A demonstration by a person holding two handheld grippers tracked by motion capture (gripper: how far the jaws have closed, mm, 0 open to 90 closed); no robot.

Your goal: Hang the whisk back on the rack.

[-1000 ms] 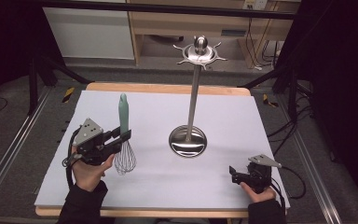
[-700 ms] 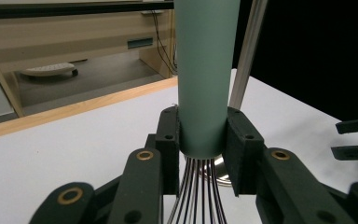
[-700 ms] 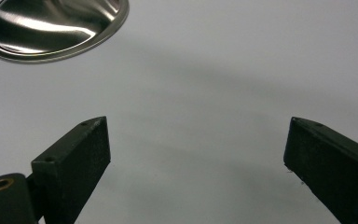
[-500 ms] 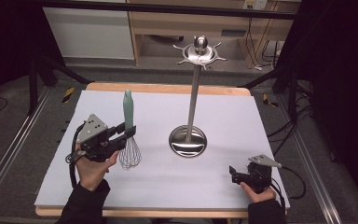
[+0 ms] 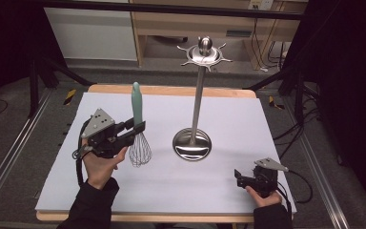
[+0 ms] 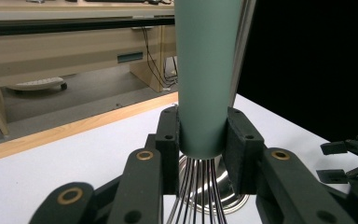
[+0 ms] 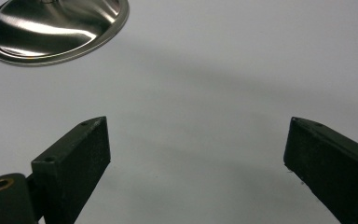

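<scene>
whisk [image 5: 137,125]: upright, handle up, left of stand [image 5: 194,121] | left gripper [image 5: 132,133]: fingers clamped on handle base, nearer the stand's hooks | right gripper [image 5: 238,178]: fingers wide apart, empty, low over surface [image 5: 248,124]

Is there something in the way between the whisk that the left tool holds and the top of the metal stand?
Nothing visible. The left tool holds the whisk upright, left of the stand. Between them is bare white table; the right tool rests far off.
</scene>
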